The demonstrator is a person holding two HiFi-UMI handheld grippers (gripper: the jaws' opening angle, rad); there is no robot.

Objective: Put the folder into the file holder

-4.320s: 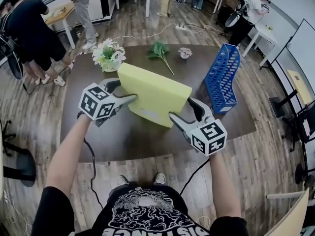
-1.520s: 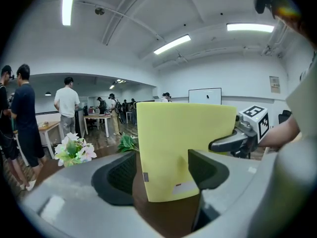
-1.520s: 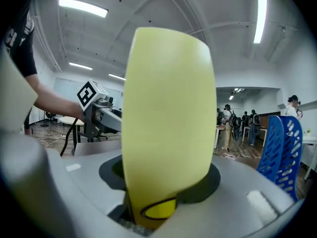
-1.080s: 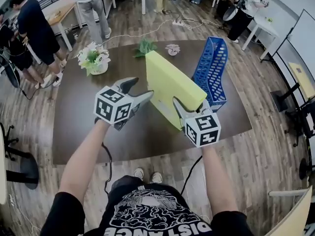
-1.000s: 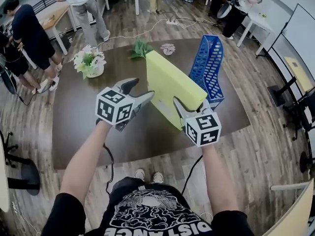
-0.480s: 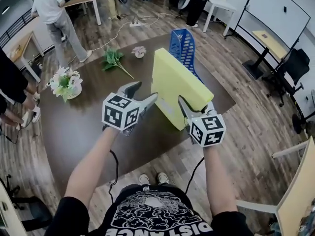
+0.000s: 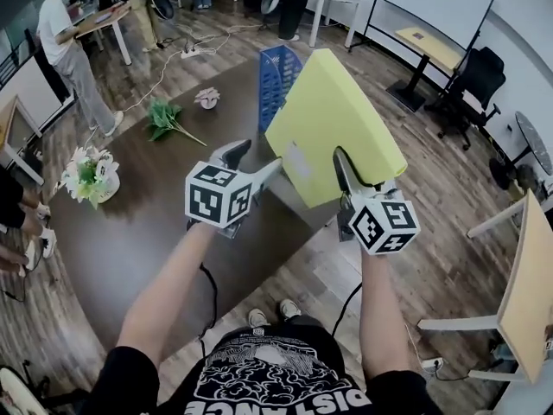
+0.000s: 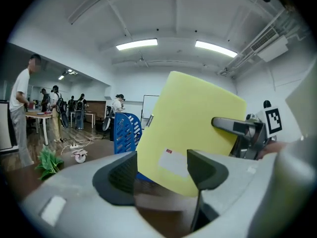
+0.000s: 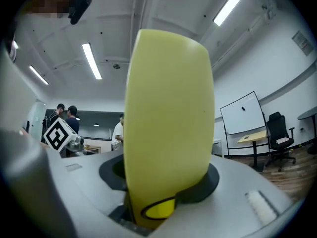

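Observation:
My right gripper is shut on the lower edge of a thick yellow folder, which stands tilted in the air above the table's right end. In the right gripper view the folder fills the space between the jaws of the right gripper. The left gripper is open just left of the folder's lower corner, with nothing between its pads. The left gripper view shows the open left gripper, with the folder beyond it. The blue slotted file holder stands on the dark table, behind the folder's left edge.
A vase of flowers, a green sprig and a small white ornament lie on the table's left part. People stand by desks at the far left. An office chair and white tables are at the right.
The right gripper has raised the folder and tipped it up toward the file holder while the whole view swung right. The left gripper stays open beside it.

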